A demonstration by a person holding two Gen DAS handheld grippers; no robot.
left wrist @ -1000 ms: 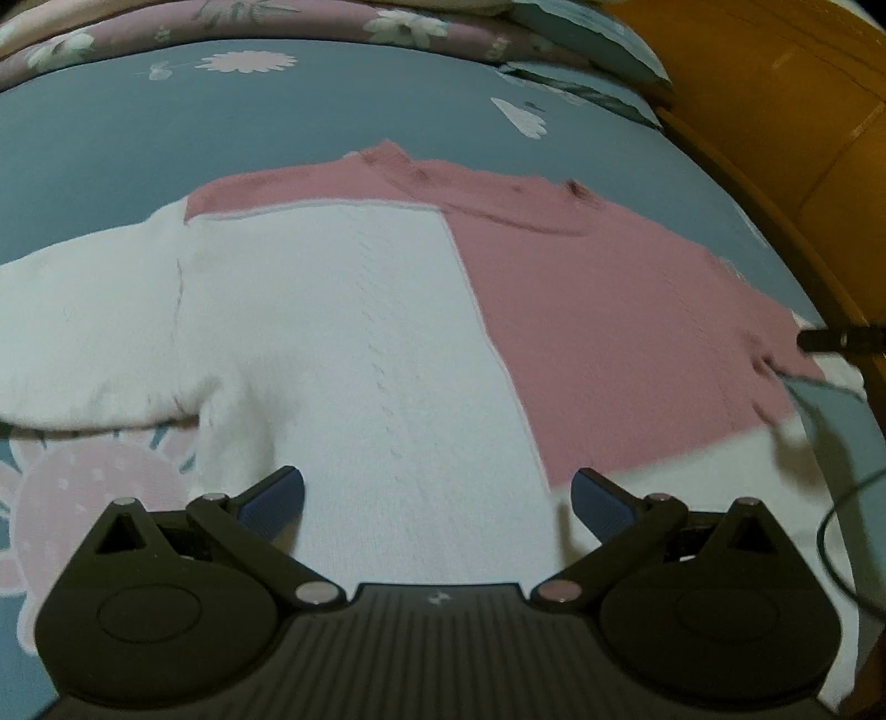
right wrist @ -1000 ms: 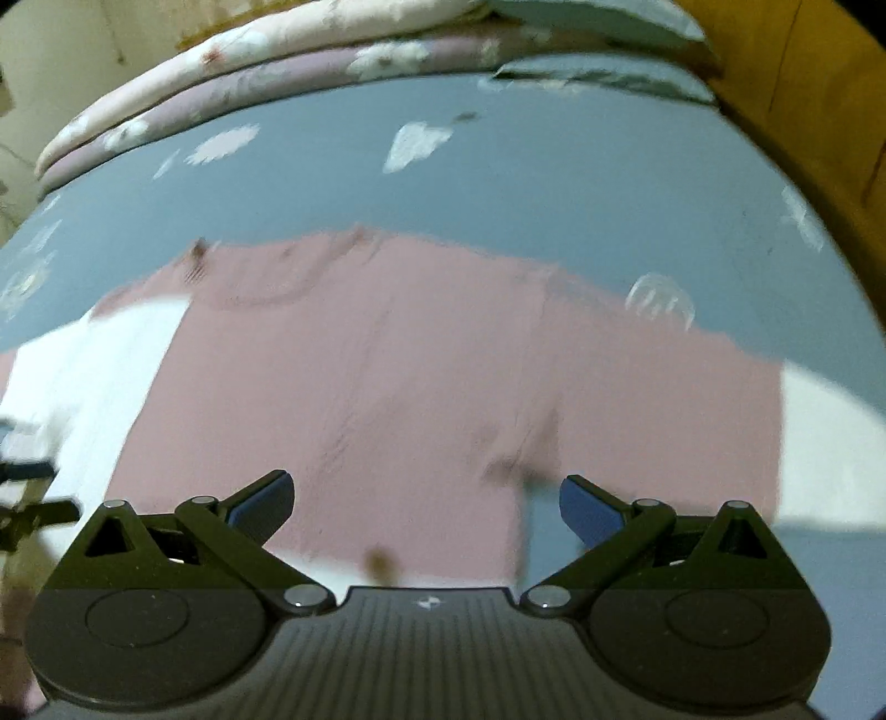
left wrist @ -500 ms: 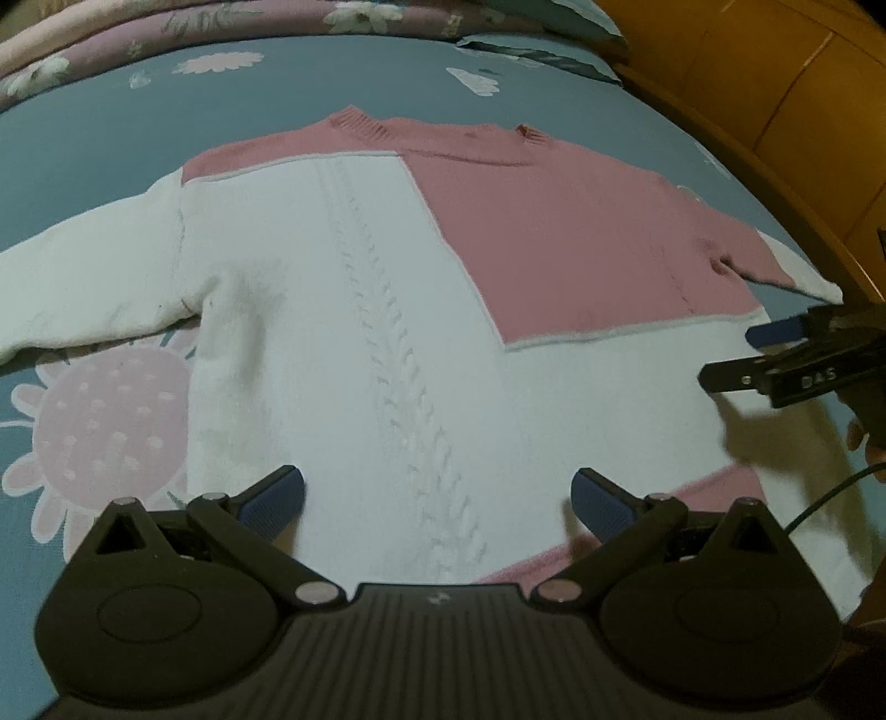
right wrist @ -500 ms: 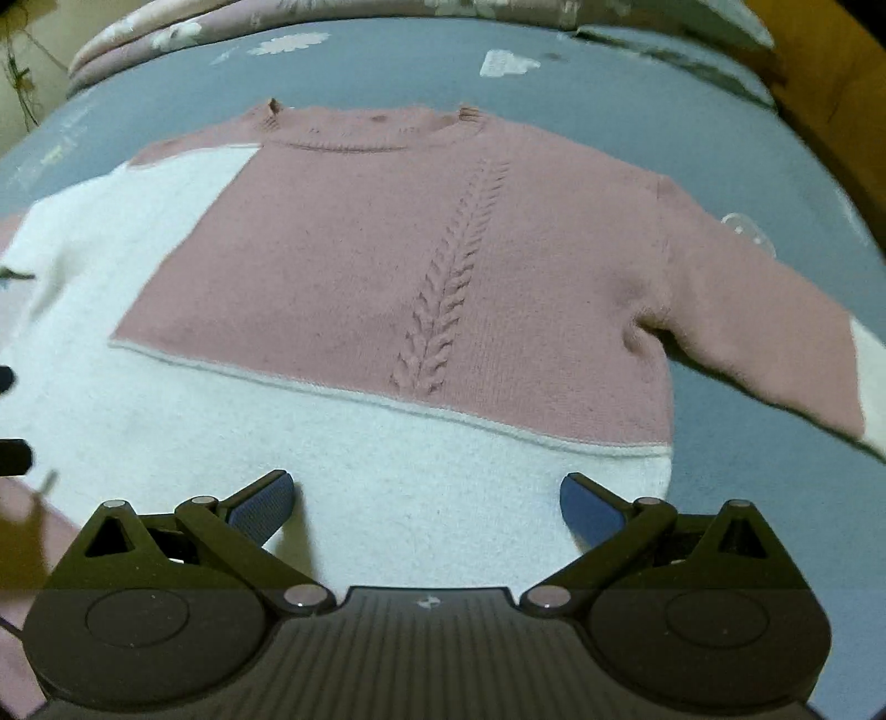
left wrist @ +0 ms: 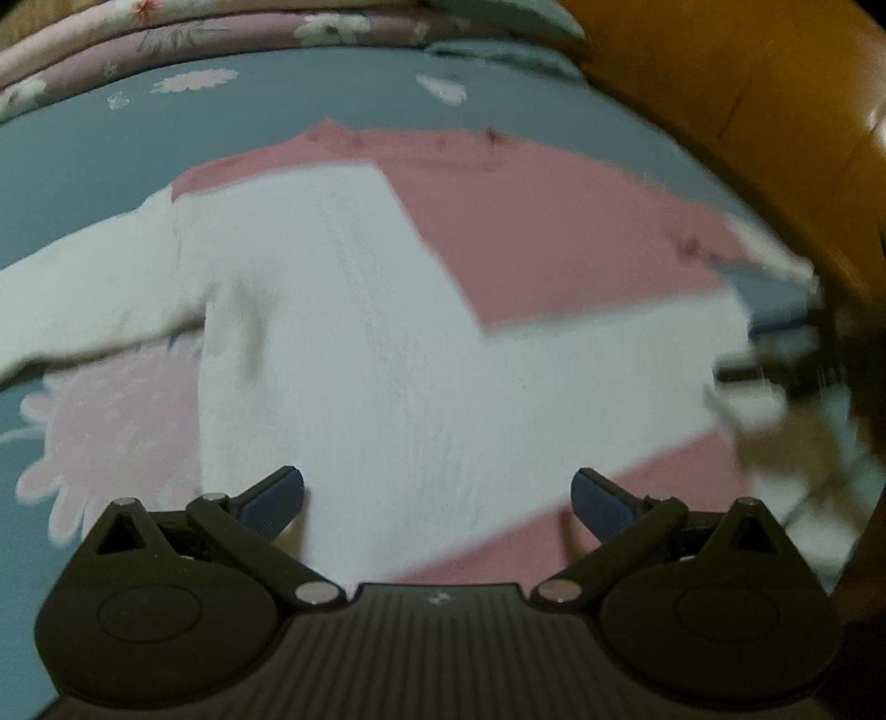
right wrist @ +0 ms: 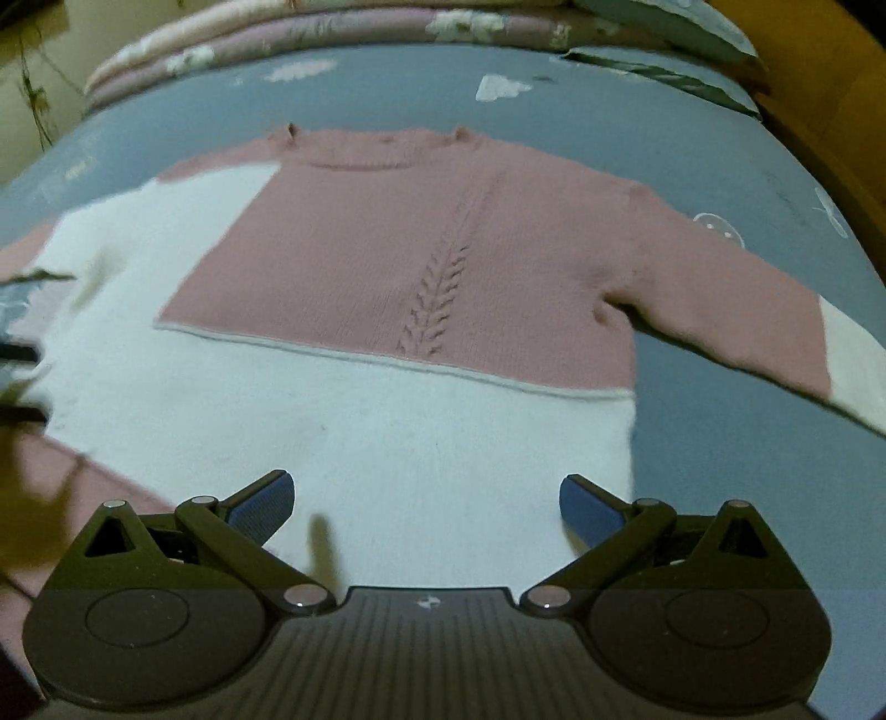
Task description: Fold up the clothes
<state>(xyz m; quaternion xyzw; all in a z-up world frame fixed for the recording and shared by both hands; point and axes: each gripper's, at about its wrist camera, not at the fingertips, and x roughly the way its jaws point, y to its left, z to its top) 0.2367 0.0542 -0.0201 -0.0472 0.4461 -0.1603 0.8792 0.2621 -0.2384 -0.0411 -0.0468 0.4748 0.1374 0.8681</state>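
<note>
Over the sweater (right wrist: 421, 421) hem, left gripper (left wrist: 437, 498) and right gripper (right wrist: 426, 501) hover, jaws spread; uneven pinches risk a crooked fold.

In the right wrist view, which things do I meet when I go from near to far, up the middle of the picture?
Right gripper → white lower part of the sweater → pink upper part with the cable pattern → pink collar → blue bedsheet → folded floral quilts.
</note>
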